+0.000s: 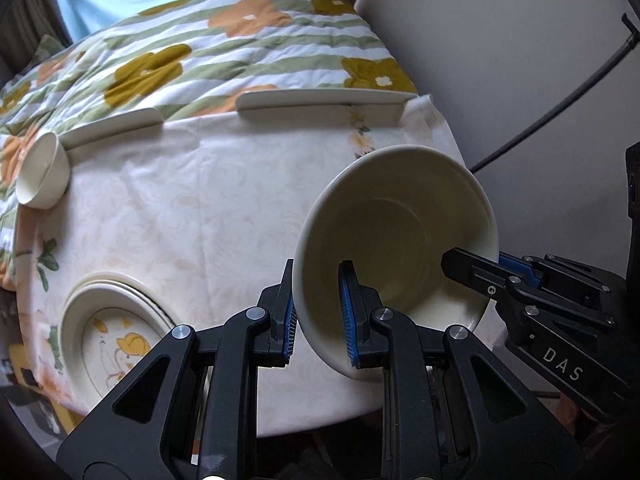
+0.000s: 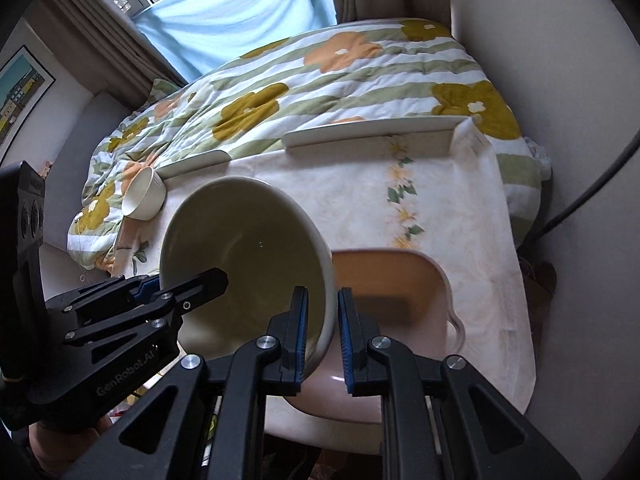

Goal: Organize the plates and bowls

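**Bowl held between two grippers above the table**

Bowl (image 1: 396, 236), large and cream-coloured, hangs tilted above the table's cloth (image 1: 192, 208), its opening turned toward both cameras. The left gripper (image 1: 318, 312) has closed its blue-padded fingers on the near rim, one finger inside the bowl and one outside. The right gripper (image 2: 323, 334) straddles the opposite rim in the same way; its inner pad touches the wall, while a thin gap shows at the outer pad, so I cannot tell how firmly it clamps.

In the left wrist view a stack of plates (image 1: 108, 328) with a yellow print sits on the cloth to the lower left. A small white bowl (image 1: 42, 174) lies tipped at the far left edge of the table, touching the flowered quilt (image 1: 208, 44). In the right wrist view a pink basin (image 2: 400, 292) rests on the cloth just beneath and behind the held bowl.
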`<state>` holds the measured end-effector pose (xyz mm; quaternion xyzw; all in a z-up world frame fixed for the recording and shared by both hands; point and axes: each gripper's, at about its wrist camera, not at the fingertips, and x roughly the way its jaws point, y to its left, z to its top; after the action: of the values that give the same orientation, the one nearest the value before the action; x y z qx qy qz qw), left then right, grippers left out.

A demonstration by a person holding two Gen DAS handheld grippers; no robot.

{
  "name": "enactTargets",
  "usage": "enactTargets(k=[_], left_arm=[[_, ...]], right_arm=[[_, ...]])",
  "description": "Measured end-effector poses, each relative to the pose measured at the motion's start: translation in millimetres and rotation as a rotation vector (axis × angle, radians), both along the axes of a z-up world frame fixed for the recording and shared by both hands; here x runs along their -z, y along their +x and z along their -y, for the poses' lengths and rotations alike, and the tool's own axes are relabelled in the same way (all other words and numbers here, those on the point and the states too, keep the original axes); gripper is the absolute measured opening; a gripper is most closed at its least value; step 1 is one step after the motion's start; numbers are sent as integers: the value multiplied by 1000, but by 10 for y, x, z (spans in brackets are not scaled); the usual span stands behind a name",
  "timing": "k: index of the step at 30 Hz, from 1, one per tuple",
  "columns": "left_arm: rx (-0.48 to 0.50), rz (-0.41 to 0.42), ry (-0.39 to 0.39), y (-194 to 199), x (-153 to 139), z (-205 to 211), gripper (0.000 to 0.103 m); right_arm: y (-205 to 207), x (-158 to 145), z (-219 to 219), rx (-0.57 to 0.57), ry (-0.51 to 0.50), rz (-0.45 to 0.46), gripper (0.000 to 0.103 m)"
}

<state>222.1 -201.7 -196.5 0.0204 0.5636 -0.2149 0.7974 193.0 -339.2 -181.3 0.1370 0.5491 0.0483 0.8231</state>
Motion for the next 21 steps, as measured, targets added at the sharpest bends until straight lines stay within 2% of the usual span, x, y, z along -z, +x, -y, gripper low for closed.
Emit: enactTargets(k=[8,17,21], left_arm=[[135,-75,38,-61,270,352,17],[241,-132,101,18,601,534,17],[271,-124,133,47,695,612,17]], right_arm=[[-297,257,297,154,33,-57,14],[-327,570,391,222,46,-131,14],[-347,694,418,249,46,-152,14]])
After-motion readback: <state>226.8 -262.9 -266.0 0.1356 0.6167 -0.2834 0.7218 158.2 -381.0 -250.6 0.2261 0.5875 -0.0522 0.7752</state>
